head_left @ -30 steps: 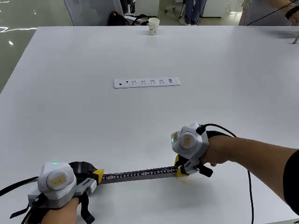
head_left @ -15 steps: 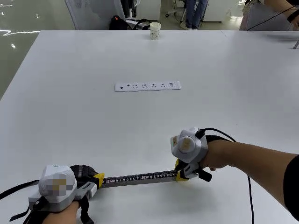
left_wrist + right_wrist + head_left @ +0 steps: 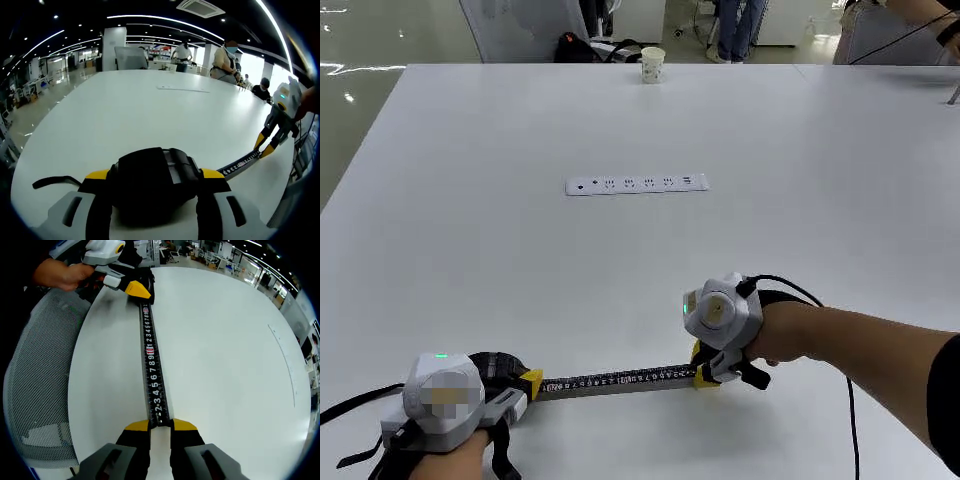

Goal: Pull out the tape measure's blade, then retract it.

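left claw clamped on tape measure case | right claw clamped on blade tip | keep blade straight along table, move slowly

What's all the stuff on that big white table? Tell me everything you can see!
table: one, white, under everything
power strip: one, white, middle of the table
paper cup: one, pale, far edge
tape measure case: one, black, near left
blade: one, dark with white numbers, pulled out flat between the grippers
mesh chair: one, grey, beside the table
left gripper: one, white with yellow tips, shut on the tape measure case
right gripper: one, same colours, shut on the blade's end
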Action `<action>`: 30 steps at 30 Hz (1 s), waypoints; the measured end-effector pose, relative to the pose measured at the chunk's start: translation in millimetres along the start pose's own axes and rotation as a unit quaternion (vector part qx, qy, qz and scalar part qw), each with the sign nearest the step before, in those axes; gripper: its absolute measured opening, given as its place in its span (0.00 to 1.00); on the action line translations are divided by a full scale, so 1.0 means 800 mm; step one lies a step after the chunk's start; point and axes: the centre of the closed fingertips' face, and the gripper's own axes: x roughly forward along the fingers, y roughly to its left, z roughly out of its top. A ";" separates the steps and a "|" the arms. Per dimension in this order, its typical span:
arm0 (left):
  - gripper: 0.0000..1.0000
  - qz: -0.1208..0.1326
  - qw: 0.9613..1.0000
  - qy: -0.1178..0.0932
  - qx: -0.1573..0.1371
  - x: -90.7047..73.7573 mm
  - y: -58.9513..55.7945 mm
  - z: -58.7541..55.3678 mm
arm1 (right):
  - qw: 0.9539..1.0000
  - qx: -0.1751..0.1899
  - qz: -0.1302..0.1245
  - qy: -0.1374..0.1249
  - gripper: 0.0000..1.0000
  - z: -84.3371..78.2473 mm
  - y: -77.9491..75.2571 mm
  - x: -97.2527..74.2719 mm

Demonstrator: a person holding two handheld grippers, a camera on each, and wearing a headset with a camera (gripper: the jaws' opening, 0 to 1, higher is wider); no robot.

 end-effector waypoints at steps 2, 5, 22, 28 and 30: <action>0.64 -0.001 1.000 0.004 -0.002 0.000 0.001 0.000 | 1.000 0.001 0.000 0.001 0.10 0.000 0.000 0.000; 0.64 -0.004 1.000 0.004 -0.003 -0.001 0.000 -0.001 | 1.000 0.000 0.000 0.002 0.10 0.001 0.000 0.001; 0.64 -0.005 1.000 0.013 -0.001 0.001 0.001 -0.002 | 1.000 0.012 0.001 0.002 0.10 0.009 0.000 0.004; 0.64 -0.005 1.000 0.013 -0.001 0.001 0.001 -0.002 | 1.000 0.009 0.000 0.004 0.10 0.012 0.001 0.005; 0.64 -0.004 1.000 0.013 -0.001 0.001 0.001 -0.002 | 1.000 0.010 0.000 0.004 0.10 0.013 0.002 0.005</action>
